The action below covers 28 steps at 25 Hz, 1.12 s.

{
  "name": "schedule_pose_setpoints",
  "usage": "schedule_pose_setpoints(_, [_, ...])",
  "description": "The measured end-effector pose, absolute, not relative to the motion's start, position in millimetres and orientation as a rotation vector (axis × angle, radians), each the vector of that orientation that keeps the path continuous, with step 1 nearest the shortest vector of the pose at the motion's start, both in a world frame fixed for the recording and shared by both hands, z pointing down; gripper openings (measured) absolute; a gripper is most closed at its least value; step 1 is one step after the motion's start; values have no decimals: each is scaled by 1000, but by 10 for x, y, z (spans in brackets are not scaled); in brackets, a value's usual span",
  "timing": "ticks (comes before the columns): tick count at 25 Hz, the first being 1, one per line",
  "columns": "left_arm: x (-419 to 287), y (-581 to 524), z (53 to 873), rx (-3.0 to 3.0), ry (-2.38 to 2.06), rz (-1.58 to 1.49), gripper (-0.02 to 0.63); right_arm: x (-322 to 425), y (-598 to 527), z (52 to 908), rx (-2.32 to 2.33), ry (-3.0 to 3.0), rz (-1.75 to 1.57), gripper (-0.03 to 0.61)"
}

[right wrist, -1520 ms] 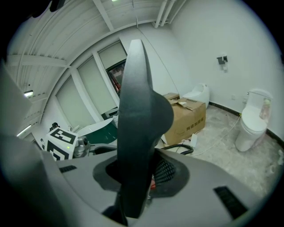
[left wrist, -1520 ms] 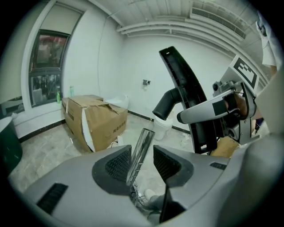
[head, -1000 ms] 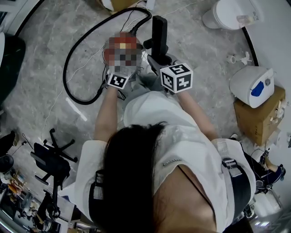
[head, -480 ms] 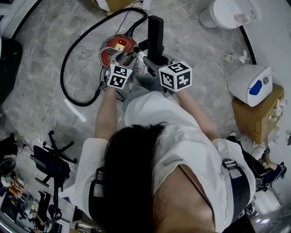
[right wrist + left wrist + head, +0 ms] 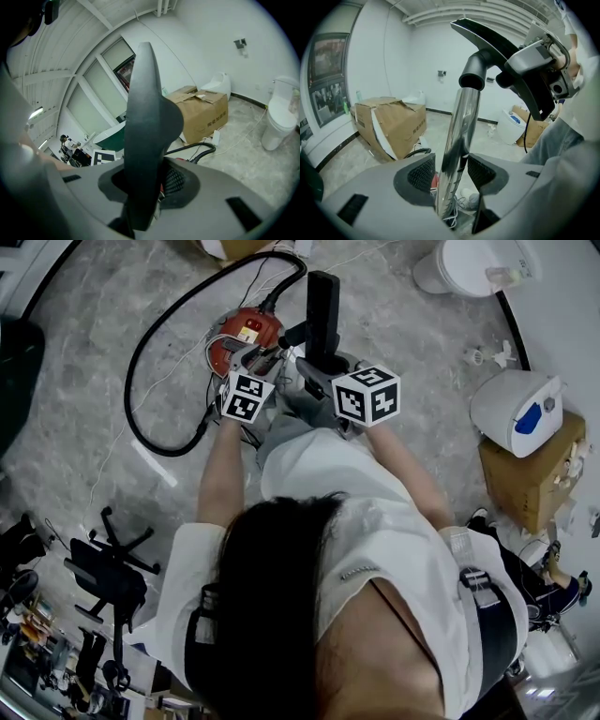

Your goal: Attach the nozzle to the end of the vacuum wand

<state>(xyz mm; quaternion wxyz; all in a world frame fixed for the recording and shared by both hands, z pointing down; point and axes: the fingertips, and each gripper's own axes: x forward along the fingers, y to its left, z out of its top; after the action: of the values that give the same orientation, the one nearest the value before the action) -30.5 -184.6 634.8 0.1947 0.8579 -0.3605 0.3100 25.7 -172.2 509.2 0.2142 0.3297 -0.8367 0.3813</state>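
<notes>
Black plastic nozzle [image 5: 474, 70] tops the upright shiny metal wand [image 5: 457, 136]; red canister vacuum [image 5: 246, 338] on the floor [image 5: 112, 315] to their left, its black hose [image 5: 132, 390] looping farther left.

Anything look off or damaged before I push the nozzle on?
The wand and nozzle look sound. Only oddity: the cardboard box behind is crumpled, one side flap splayed open. The hose sprawls in a loose loop across the floor.

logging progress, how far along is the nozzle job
Looks done: the black plastic nozzle meets the top of the shiny metal wand tube. In hand: the right gripper clamps the nozzle; the left gripper has just been closing round the tube, a gap showing at one pad. Left: pushing it home; whether it is seated cannot be told.
</notes>
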Motion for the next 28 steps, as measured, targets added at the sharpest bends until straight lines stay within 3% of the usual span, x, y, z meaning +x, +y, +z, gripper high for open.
schedule_pose_setpoints(9, [-305, -1848, 6396, 2429, -974, 877, 176, 292, -1729, 5137, 952, -2301, 1064, 126])
schedule_pose_setpoints(20, [-297, -1842, 6372, 2423, -982, 877, 173, 216, -1723, 5209, 882, -2305, 1096, 126])
schedule_pose_setpoints(28, [-270, -1854, 6382, 2417, -989, 878, 173, 205, -1755, 5250, 800, -2299, 1292, 126])
